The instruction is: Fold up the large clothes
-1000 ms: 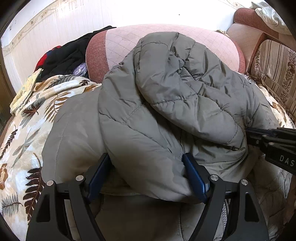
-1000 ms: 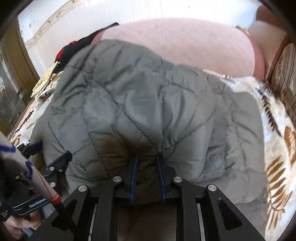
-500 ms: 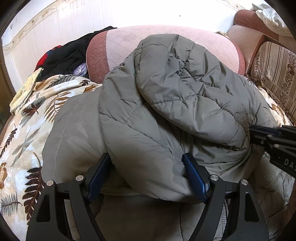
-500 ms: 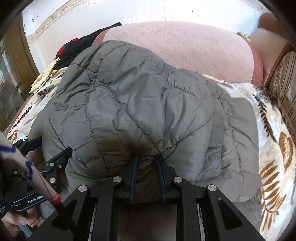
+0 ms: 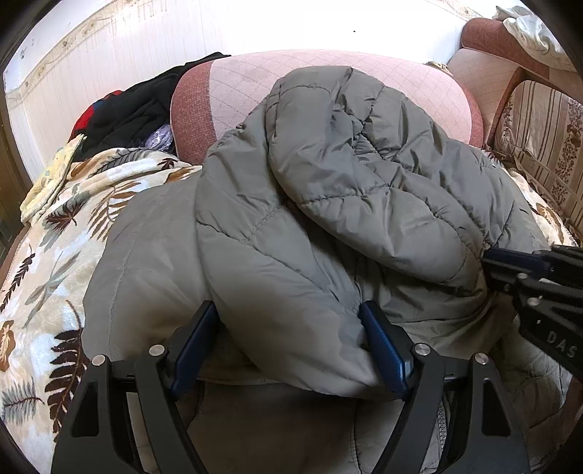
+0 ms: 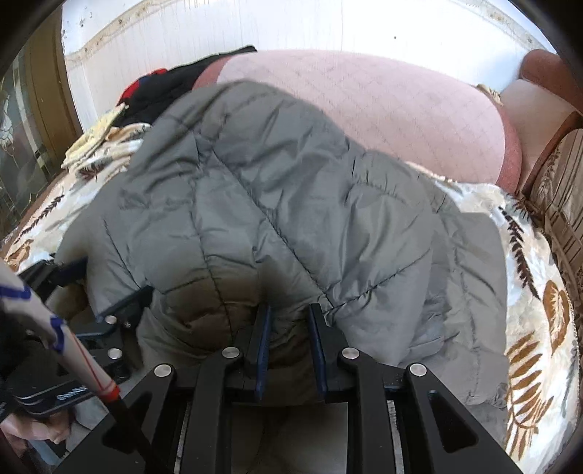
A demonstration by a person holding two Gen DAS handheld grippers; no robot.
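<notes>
A grey quilted puffer jacket lies bunched on a leaf-patterned blanket, its top resting against a pink cushion. My left gripper is open, its blue pads on either side of a thick fold at the jacket's near edge. My right gripper is shut on the jacket's near edge and holds a fold of it. The right gripper also shows at the right edge of the left wrist view. The left gripper shows at the left of the right wrist view.
A pile of black and red clothes lies at the back left beside the pink cushion. A striped sofa arm stands to the right. White cloth lies on the far corner. A wooden door is at the left.
The right gripper has pulled back and down a little with the jacket's edge, so more of the pink cushion shows above the jacket. The left gripper has stayed put.
</notes>
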